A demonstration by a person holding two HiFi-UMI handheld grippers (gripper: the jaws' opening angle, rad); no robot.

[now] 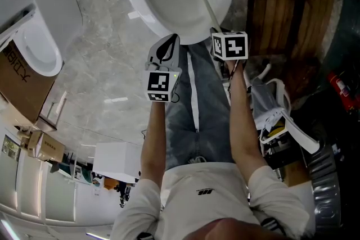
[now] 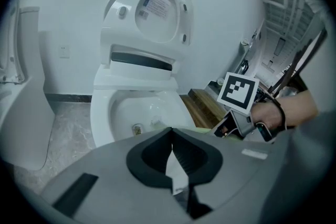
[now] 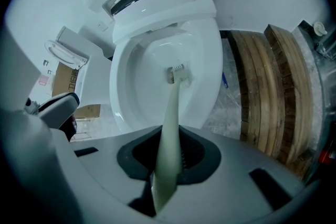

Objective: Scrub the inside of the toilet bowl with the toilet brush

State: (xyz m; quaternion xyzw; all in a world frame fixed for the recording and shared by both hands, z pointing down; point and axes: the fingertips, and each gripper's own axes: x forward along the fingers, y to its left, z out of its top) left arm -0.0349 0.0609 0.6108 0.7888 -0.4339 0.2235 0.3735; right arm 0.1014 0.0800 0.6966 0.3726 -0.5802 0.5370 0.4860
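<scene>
Bristles of the toilet brush (image 3: 172, 110) sit inside the toilet bowl (image 3: 210, 81), beside the drain, with the handle clamped by the right hand-held gripper (image 3: 168, 162). Just before the rim, the left hand-held gripper (image 2: 172, 157) hovers clenched and empty.

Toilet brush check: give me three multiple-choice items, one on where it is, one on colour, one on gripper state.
1. Where is the head of the toilet brush? A on the floor; B inside the toilet bowl; C on the wooden boards.
2. What colour is its handle? A red; B black; C pale cream.
3. How is the left gripper? A shut and empty; B wide open; C clamped on the brush.
Answers: B, the bristles sit against the bowl's inner wall; C, the handle reads pale against the dark jaw pads; A, its jaws meet with nothing between, while the right gripper holds the handle.
</scene>
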